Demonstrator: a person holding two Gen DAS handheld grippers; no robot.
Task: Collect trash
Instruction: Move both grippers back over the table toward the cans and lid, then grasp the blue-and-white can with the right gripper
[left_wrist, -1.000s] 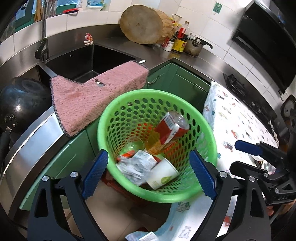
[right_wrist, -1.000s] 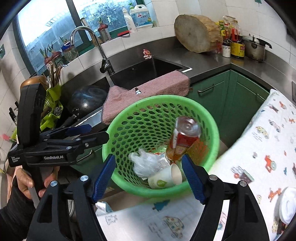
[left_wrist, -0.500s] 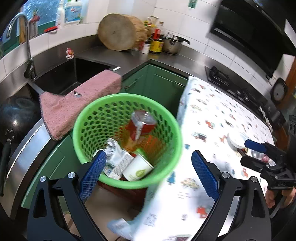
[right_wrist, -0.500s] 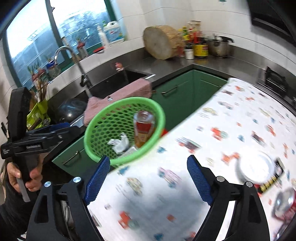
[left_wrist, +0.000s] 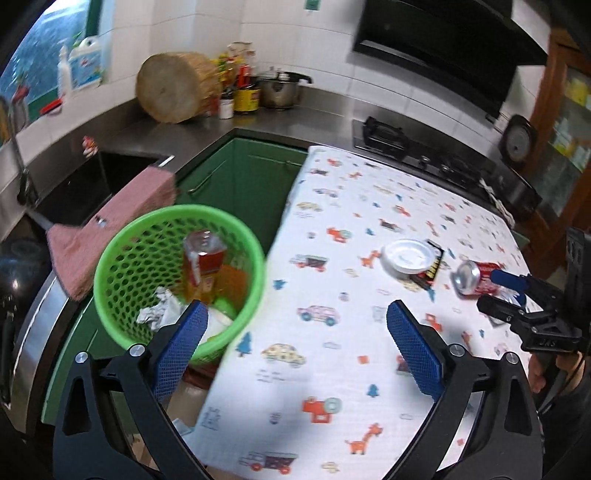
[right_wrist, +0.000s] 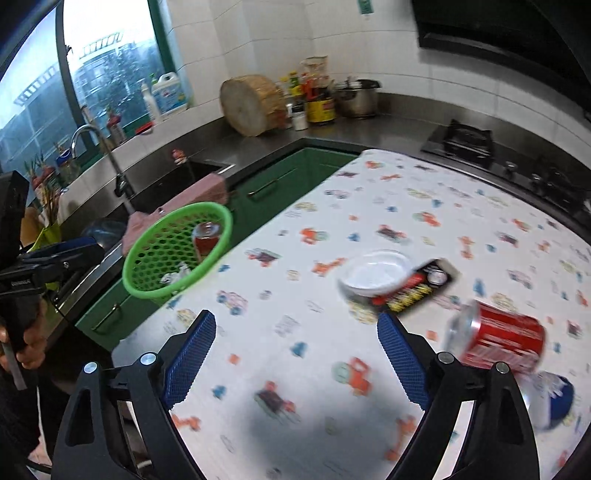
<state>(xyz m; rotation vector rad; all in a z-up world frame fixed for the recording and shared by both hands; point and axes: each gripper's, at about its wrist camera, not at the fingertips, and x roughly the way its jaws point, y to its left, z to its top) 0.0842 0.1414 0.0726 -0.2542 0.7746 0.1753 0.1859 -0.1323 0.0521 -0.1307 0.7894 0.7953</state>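
Observation:
A green mesh basket (left_wrist: 98, 280) (right_wrist: 147, 293) stands off the table's left edge; it holds a red-labelled bottle (left_wrist: 203, 258) and crumpled paper (left_wrist: 159, 314). On the patterned tablecloth (left_wrist: 332, 229) lie a red drink can (left_wrist: 471, 278) (right_wrist: 498, 339), a white round lid (left_wrist: 406, 254) (right_wrist: 376, 273), a black-and-yellow packet (left_wrist: 432, 269) (right_wrist: 424, 288) and a blue-white wrapper (right_wrist: 554, 398). My left gripper (left_wrist: 295, 332) hangs over the table edge beside the basket, jaws opening, nothing between them. My right gripper (right_wrist: 295, 332) (left_wrist: 498, 291) is over the cloth just left of the can, jaws opening, also with nothing in them.
A pink towel (left_wrist: 110, 218) drapes over the sink edge (left_wrist: 74, 184) behind the basket. Green cabinets (left_wrist: 240, 177) stand beyond it. A round wooden block (left_wrist: 173, 88), a pot (left_wrist: 280, 90) and jars sit on the back counter, a gas hob (right_wrist: 461, 144) past the table's far edge.
Both views have swung right, from over the basket to the table. The can, lid and packet have come into sight. The right jaws have spread wider.

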